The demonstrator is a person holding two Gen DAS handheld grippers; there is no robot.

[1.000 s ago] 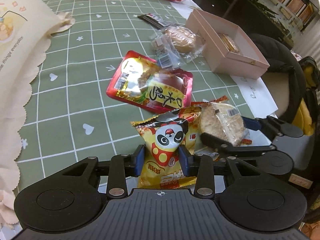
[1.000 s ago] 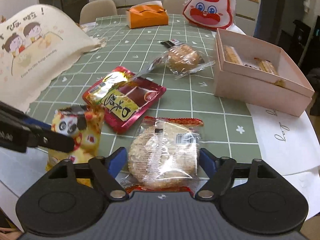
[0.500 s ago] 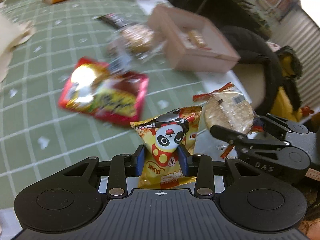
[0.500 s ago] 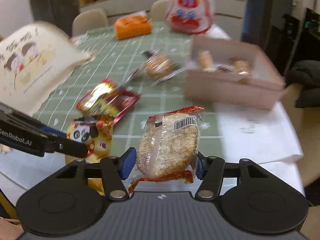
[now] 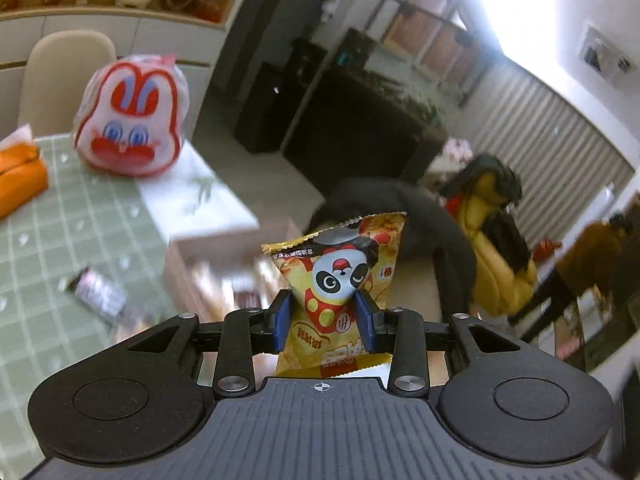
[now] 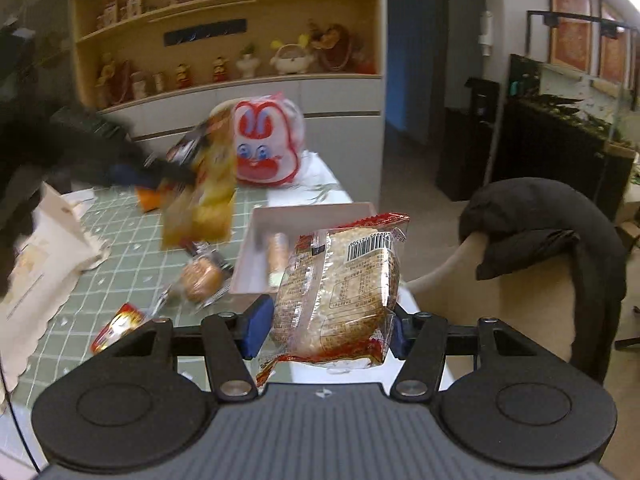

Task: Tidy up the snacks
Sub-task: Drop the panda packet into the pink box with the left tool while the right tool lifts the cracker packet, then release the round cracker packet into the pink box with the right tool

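Observation:
My left gripper (image 5: pixel 325 322) is shut on a yellow panda snack bag (image 5: pixel 340 280) and holds it in the air above the pink box (image 5: pixel 216 264). It shows blurred in the right wrist view (image 6: pixel 200 196). My right gripper (image 6: pixel 326 328) is shut on a clear-wrapped round rice cracker pack (image 6: pixel 340 288), held up near the pink box (image 6: pixel 260 248), which holds several wrapped snacks. A wrapped round cake (image 6: pixel 200 280) and a red snack pouch (image 6: pixel 120 324) lie on the green checked table (image 6: pixel 120 248).
A rabbit-face bag (image 5: pixel 130 120) and an orange box (image 5: pixel 20 176) stand at the table's far end. A cream cloth bag (image 6: pixel 40 264) lies at the left. A chair draped with a black coat (image 6: pixel 552 240) stands right of the table. A small dark packet (image 5: pixel 100 296) lies on the table.
Both grippers have lifted their snacks off the table and swung up and forward toward the pink box. The views now show the room beyond the table.

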